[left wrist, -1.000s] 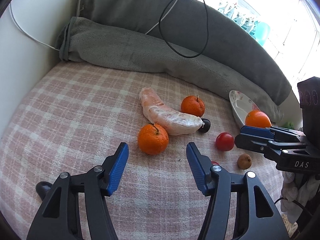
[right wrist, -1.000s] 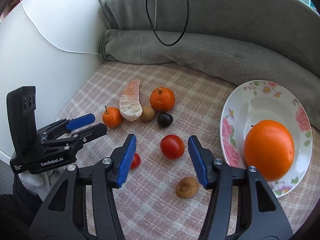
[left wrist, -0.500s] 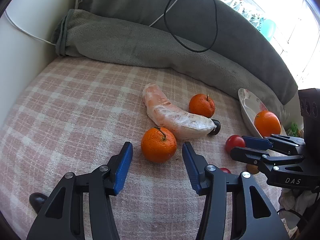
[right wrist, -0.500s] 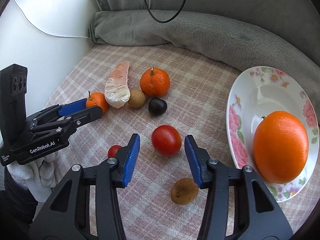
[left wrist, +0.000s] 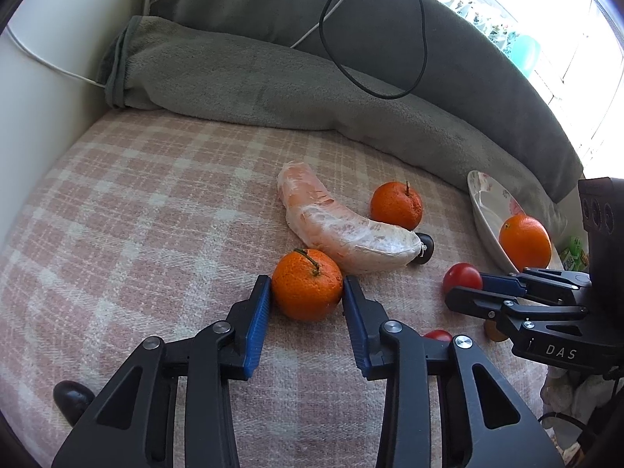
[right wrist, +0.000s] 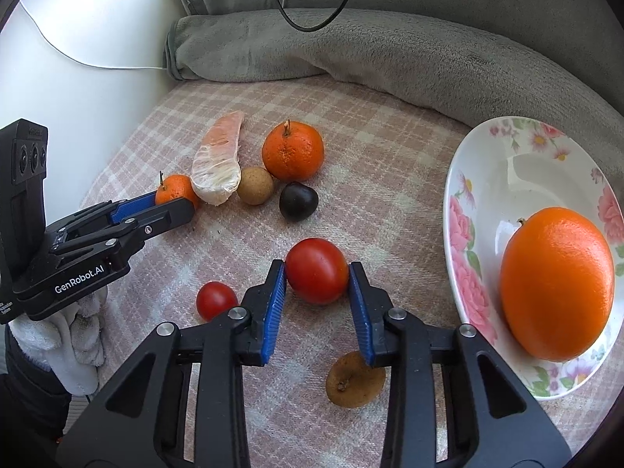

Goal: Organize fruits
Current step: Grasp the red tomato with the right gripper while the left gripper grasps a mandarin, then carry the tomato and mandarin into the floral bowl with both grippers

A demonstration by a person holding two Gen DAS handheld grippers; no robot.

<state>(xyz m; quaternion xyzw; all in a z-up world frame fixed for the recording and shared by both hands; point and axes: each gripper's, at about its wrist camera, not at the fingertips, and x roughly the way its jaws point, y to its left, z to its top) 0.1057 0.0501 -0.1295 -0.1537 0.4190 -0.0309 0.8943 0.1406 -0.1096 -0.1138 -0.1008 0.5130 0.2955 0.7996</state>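
A stemmed tangerine (left wrist: pixel 306 298) lies on the pink checked cloth (left wrist: pixel 136 214). My left gripper (left wrist: pixel 306 279) is closing on it, and both blue pads touch its sides. In the right wrist view a large red tomato (right wrist: pixel 316 279) sits between the pads of my right gripper (right wrist: pixel 317 264), whose jaws are also closing and touch it on both sides. To the right stands a flowered plate (right wrist: pixel 487 148) holding a big orange (right wrist: pixel 557 284).
Loose on the cloth are a wrapped pomelo segment (right wrist: pixel 216 167), a second tangerine (right wrist: pixel 292 152), a tan fruit (right wrist: pixel 255 185), a dark fruit (right wrist: pixel 298 201), a small tomato (right wrist: pixel 215 299) and a brown fruit (right wrist: pixel 355 380). A grey blanket (right wrist: pixel 351 50) with a black cable lines the back; a white wall is at the left.
Both grippers moved forward over their fruits and their jaws narrowed. The left now brackets the tangerine and the right brackets the large tomato, pads against them.
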